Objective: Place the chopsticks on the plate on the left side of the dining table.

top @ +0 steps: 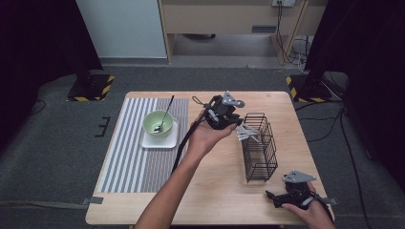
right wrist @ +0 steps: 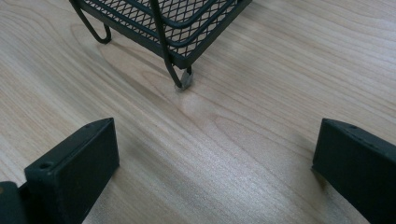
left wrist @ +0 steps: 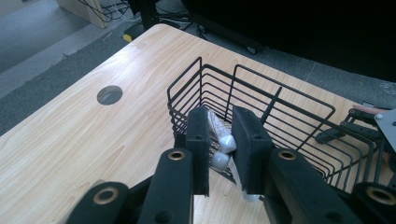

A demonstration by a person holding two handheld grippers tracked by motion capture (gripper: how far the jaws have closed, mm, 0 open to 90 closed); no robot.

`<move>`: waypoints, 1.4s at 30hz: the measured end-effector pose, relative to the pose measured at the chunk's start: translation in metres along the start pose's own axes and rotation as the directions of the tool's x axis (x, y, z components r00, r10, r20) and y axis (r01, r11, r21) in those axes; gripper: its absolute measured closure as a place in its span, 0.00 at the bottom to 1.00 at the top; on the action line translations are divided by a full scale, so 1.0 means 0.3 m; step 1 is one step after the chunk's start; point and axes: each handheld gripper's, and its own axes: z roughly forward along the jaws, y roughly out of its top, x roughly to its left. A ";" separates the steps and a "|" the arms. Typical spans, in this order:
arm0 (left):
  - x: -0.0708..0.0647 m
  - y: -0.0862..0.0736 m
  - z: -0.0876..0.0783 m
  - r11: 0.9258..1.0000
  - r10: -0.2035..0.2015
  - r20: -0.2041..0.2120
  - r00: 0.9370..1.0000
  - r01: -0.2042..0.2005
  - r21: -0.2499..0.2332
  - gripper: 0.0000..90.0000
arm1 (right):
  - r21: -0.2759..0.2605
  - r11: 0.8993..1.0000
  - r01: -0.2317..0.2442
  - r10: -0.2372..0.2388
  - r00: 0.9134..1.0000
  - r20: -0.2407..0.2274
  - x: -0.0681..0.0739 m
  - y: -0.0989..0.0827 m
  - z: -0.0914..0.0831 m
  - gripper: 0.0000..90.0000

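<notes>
Basically, light, slippery plastic cutlery (left wrist: 223, 142) is pinched by its handles in the left gripper (left wrist: 219, 149) over the wire basket (top: 260, 145) rim at its 10 o'clock, while the right gripper (right wrist: 215, 163) is left wide open.

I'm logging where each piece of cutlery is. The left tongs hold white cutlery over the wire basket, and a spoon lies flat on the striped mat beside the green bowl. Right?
Not quite. The spoon is not flat on the striped mat: the high view shows it standing in the green bowl, handle leaning out. The rest holds: the left tongs hold white cutlery over the wire basket.
</notes>
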 end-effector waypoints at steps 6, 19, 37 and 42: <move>0.004 0.003 0.020 1.000 -0.010 0.005 1.000 0.010 -0.005 0.82 | 0.001 1.000 -0.004 0.004 1.000 0.000 0.001 0.000 0.000 0.00; 0.010 0.007 0.026 1.000 -0.010 0.050 0.999 0.010 0.000 0.91 | 0.000 1.000 -0.001 0.001 1.000 0.000 0.000 0.000 0.000 0.00; 0.020 0.011 -0.021 0.999 -0.011 0.063 0.998 0.013 -0.038 0.92 | 0.000 1.000 -0.001 0.001 1.000 0.000 0.000 0.000 0.000 0.00; 0.015 0.011 -0.030 1.000 -0.004 0.076 0.997 0.006 -0.030 0.92 | 0.001 1.000 0.000 0.000 1.000 0.000 0.000 0.000 0.000 0.00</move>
